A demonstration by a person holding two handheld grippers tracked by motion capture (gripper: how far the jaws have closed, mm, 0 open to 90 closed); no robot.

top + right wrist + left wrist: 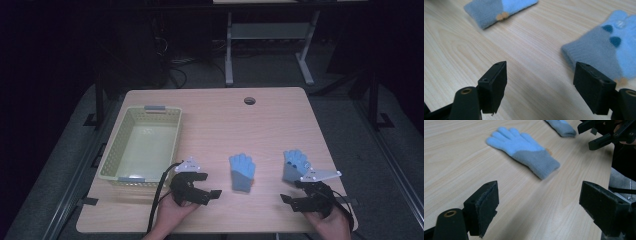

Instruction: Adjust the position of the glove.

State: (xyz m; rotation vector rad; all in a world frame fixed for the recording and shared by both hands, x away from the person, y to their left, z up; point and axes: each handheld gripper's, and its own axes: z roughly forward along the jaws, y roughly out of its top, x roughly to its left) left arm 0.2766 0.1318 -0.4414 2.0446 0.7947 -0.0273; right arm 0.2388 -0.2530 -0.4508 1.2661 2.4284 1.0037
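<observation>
Two light-blue gloves with grey cuffs lie flat on the wooden table. One glove (242, 171) (524, 151) rests at the middle front, fingers pointing away. The second glove (294, 164) (606, 50) lies to its right, with dark blue dots on it. My left gripper (212, 194) (539, 207) hovers just left of the middle glove, jaws wide open and empty. My right gripper (286, 200) (540, 86) sits just below the right glove, also open and empty, pointing left. The far cuff of the middle glove (496, 10) shows in the right gripper view.
A pale green plastic basket (141, 145) stands empty at the table's left side. A round cable hole (249, 100) is at the far edge. Bare wood (240, 125) spreads behind the gloves. A desk frame (270, 40) stands on the floor beyond.
</observation>
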